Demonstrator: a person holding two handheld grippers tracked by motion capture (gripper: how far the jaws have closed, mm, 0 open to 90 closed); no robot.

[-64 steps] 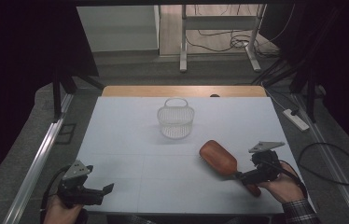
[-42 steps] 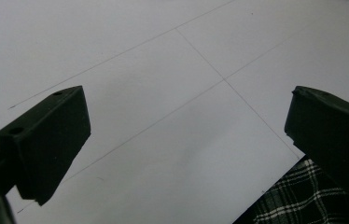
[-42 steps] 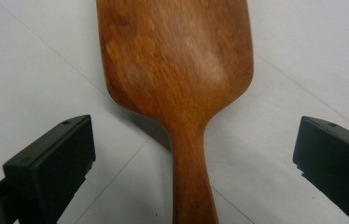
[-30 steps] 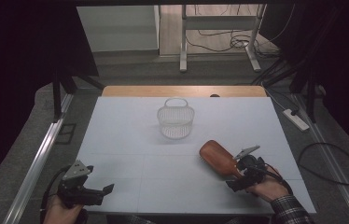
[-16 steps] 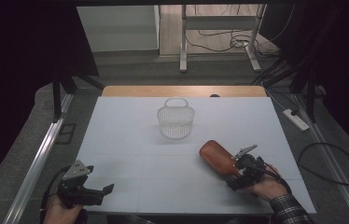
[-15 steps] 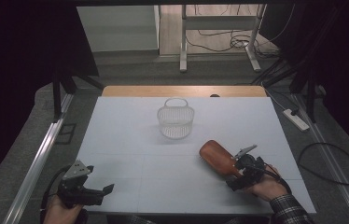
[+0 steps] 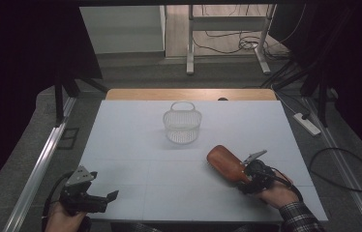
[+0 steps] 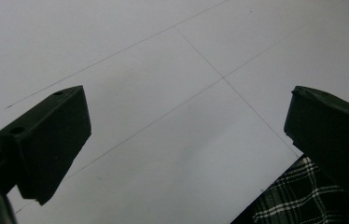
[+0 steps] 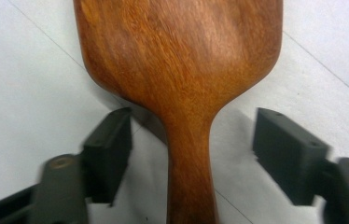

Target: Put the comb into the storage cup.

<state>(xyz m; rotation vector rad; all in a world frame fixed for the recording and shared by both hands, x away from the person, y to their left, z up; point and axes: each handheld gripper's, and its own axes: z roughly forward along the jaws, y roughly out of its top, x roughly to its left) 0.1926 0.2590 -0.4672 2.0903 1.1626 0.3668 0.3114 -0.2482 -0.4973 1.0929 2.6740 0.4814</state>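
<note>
A brown wooden hairbrush [image 7: 223, 162] lies on the white table [image 7: 135, 145] at the front right, its handle pointing toward the person's right hand. My right gripper [image 7: 244, 176] straddles that handle. In the right gripper view the handle [image 9: 191, 177] runs between the two black jaws, with a gap of table showing on each side. The jaws have just been closing and the pads [image 9: 109, 151] are not touching the wood. My left gripper [image 7: 109, 197] rests at the front left corner, open over bare table [image 8: 186, 116] with nothing between its jaws.
A white wire basket [image 7: 182, 123] with a handle stands upright at the middle back of the table. A metal rail [image 7: 38, 164] runs along the left side. A power strip [image 7: 307, 123] and cables lie on the floor at the right. A plaid sleeve [image 7: 300, 217] shows at the front edge.
Between the earliest frame and one second ago my right gripper dropped and moved in onto the brush's handle. Since then both hands have stayed put. The brush and basket have not moved.
</note>
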